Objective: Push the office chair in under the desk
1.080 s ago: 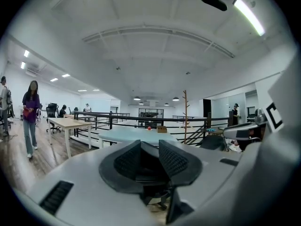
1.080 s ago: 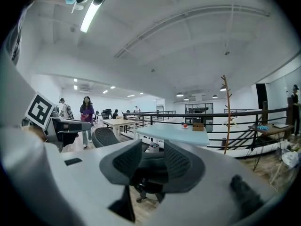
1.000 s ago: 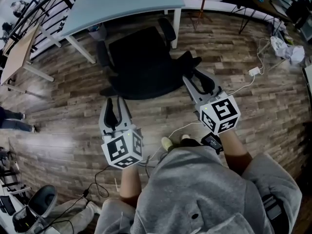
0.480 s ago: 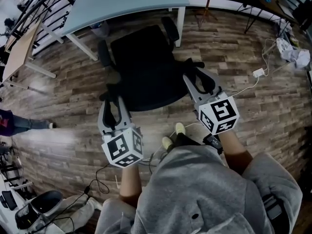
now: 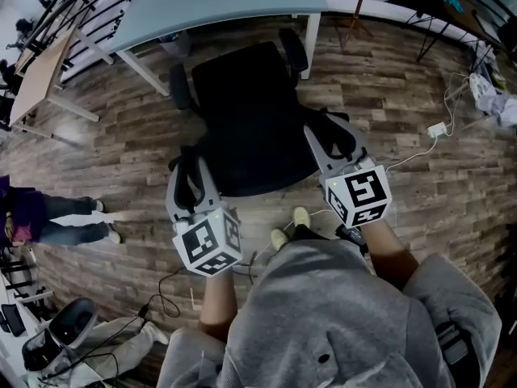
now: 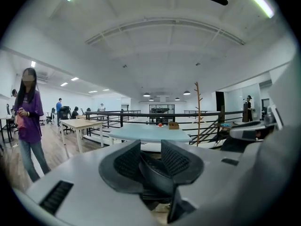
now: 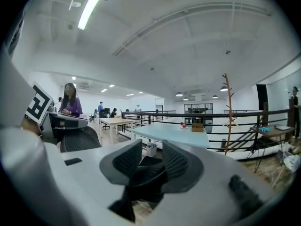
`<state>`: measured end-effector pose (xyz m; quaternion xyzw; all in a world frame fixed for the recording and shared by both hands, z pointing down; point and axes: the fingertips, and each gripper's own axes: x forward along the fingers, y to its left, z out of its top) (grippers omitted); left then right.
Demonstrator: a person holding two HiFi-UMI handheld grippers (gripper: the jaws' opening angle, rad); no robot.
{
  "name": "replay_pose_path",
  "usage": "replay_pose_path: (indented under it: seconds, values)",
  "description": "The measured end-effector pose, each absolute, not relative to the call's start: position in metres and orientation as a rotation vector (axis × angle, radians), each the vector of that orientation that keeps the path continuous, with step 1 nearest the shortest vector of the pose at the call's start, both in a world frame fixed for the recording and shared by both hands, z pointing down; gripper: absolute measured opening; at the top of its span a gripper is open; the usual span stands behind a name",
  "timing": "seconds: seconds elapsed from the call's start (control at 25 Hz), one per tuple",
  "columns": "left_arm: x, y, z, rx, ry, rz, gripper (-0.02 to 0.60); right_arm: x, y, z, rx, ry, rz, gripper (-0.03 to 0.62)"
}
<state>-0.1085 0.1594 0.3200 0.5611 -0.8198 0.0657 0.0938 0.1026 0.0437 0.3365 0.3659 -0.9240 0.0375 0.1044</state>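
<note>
With its backrest edge [image 5: 266, 186] loose between the parted jaws of the left gripper [image 6: 150, 157], which were just opening, and the right gripper [image 7: 151, 157], the office chair [image 5: 250, 120], just before the desk [image 5: 218, 6], may swing into a desk leg [image 5: 312, 45]

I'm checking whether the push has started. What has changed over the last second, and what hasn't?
Both grippers have advanced along the back of the office chair. The left gripper, earlier at its corner, now has the back's edge between its jaws, which have just been opening. The right gripper remains at the right edge. A bystander has walked further into view. The chair sits no further under the desk.
</note>
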Motion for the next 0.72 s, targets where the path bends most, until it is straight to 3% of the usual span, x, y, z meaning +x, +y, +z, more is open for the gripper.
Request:
replay_pose_path:
  seconds: [0.28,0.48,0.72]
  values:
    - [-0.117,0.151,0.320,1.638,-2.460,0.201,0.124,0.099,0.037,0.337,1.110,-2.702,0.091,0.129]
    - [-0.120,0.144,0.319,1.626,-2.481,0.234,0.073,0.099,0.034,0.338,1.128,-2.698,0.092,0.122]
    - [-0.121,0.142,0.321,1.626,-2.485,0.234,0.067,0.099,0.030,0.338,1.145,-2.691,0.089,0.109]
